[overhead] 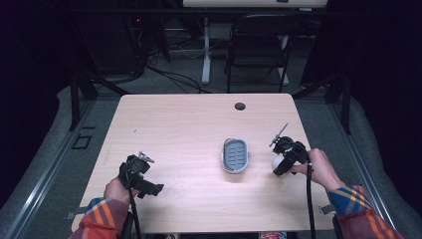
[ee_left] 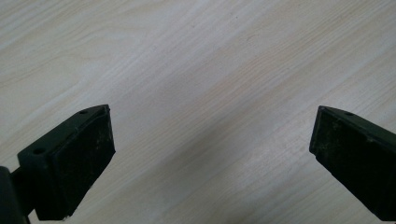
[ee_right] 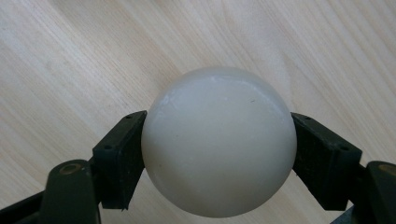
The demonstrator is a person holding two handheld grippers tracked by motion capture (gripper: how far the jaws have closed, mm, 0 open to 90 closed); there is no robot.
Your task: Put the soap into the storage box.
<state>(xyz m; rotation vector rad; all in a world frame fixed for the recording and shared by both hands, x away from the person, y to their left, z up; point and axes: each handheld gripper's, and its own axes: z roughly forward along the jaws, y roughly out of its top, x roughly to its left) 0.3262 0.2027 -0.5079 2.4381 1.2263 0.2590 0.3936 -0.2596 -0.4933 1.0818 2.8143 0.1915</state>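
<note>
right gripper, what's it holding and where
A white ball, clamped across its widest part between the right gripper pads. The left gripper holds nothing.

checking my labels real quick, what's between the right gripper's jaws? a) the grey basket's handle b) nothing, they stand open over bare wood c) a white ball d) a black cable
c: in the right gripper view both black pads press on the sides of the white ball, and the high view shows the right gripper holding it to the right of the grey basket, apart from it.
</note>
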